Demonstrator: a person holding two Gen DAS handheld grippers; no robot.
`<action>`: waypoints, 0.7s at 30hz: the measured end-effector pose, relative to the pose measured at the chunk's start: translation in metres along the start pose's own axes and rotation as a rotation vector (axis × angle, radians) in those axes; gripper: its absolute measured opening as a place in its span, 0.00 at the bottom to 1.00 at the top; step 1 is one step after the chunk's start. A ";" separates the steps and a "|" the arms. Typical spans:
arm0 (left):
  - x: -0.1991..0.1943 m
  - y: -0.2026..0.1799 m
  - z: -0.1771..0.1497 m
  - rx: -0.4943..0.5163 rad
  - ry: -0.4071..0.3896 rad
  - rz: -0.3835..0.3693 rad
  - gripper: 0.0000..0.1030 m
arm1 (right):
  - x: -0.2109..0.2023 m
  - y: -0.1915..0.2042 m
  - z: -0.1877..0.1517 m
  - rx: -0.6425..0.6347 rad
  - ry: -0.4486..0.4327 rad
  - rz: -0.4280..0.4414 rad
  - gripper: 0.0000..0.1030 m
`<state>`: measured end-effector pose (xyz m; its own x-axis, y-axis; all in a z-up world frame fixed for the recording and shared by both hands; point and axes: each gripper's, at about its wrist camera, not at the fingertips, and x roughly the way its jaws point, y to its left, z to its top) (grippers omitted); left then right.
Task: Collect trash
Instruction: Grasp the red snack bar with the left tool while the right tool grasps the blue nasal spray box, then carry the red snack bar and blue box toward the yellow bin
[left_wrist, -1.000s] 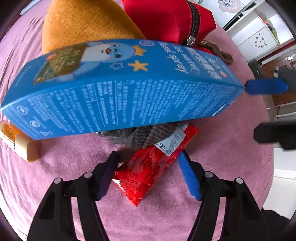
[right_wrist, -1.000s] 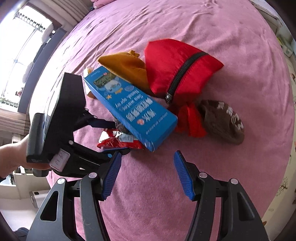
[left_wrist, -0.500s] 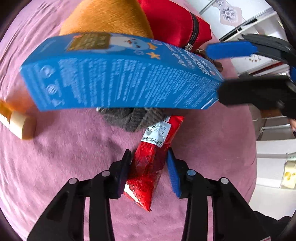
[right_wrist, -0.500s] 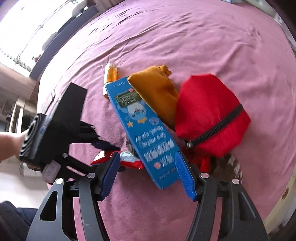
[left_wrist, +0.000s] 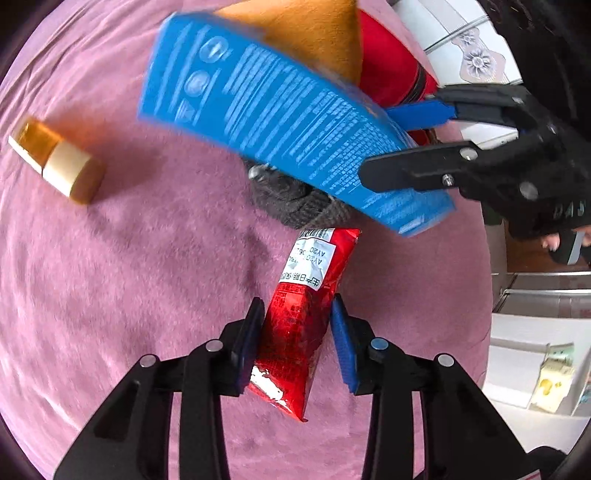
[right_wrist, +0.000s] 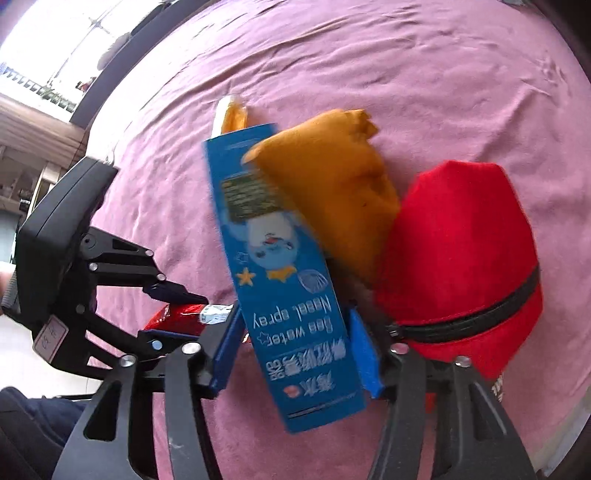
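A red foil snack wrapper (left_wrist: 303, 317) lies on the purple bedspread (left_wrist: 147, 277). My left gripper (left_wrist: 297, 338) is shut on the wrapper's lower half. A long blue nasal-spray box (left_wrist: 288, 122) is tilted above the wrapper. My right gripper (right_wrist: 297, 349) is shut on the box's near end (right_wrist: 291, 295) and holds it off the bed. The right gripper also shows at the right of the left wrist view (left_wrist: 417, 144). The left gripper shows at the left of the right wrist view (right_wrist: 173, 310), with the red wrapper (right_wrist: 177, 315) in it.
A grey knitted item (left_wrist: 295, 203) lies under the box. An orange cloth (right_wrist: 332, 184) and a red zip pouch (right_wrist: 458, 258) lie behind it. A small amber bottle with a cream cap (left_wrist: 55, 158) lies to the left. White furniture (left_wrist: 535, 350) stands past the bed's edge.
My left gripper has closed on the red wrapper. My right gripper has moved in, closed on the blue box's end and swung it round.
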<state>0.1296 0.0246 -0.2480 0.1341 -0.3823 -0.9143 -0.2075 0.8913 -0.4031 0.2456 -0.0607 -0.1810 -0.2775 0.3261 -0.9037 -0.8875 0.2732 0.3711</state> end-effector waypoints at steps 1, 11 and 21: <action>0.000 0.002 -0.001 -0.012 -0.006 0.002 0.36 | 0.000 0.002 -0.002 -0.003 -0.005 -0.014 0.48; -0.022 0.004 -0.029 -0.064 -0.060 0.027 0.36 | -0.031 0.030 -0.047 0.056 -0.076 -0.027 0.45; -0.033 -0.047 -0.065 0.006 -0.016 0.075 0.36 | -0.064 0.048 -0.124 0.146 -0.093 -0.050 0.45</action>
<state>0.0723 -0.0204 -0.2011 0.1335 -0.3105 -0.9412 -0.2115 0.9188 -0.3331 0.1751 -0.1804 -0.1312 -0.1934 0.3897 -0.9004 -0.8345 0.4172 0.3598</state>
